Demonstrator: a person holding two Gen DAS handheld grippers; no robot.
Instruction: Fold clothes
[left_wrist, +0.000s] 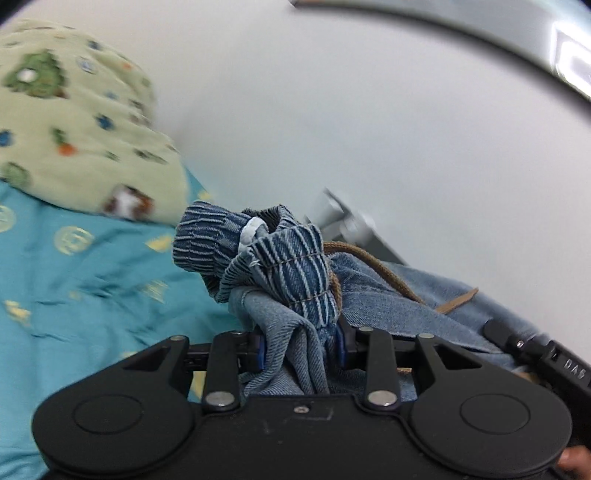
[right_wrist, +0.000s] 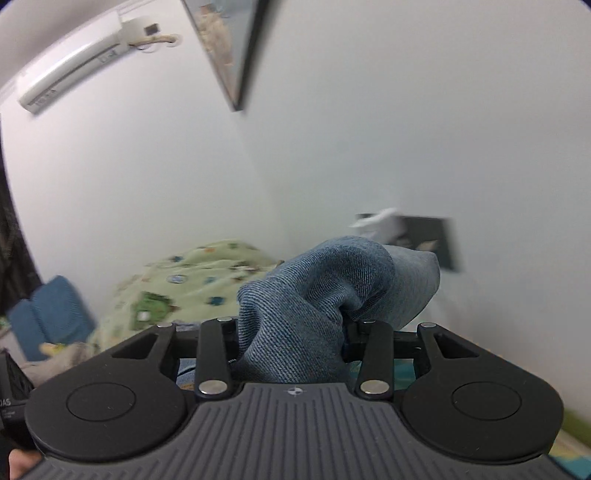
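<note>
Denim bunches tight between the jaws of the left tool, which grips the striped waistband end of the jeans, while the right tool clamps a plain fold of them, likely so the garment hangs spread between both. Beyond, at ten o'clock in the left view, a green printed blanket lies on the teal bedsheet, the probable folding place.

One denim garment, two tools, one blanket.

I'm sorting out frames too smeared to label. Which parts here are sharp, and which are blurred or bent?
Left wrist view: the denim garment in the left gripper is crisp; the green blanket and teal sheet are motion-smeared. Right wrist view: denim in the right gripper is sharp; the wall picture is streaked, the air conditioner fisheye-bowed.
</note>
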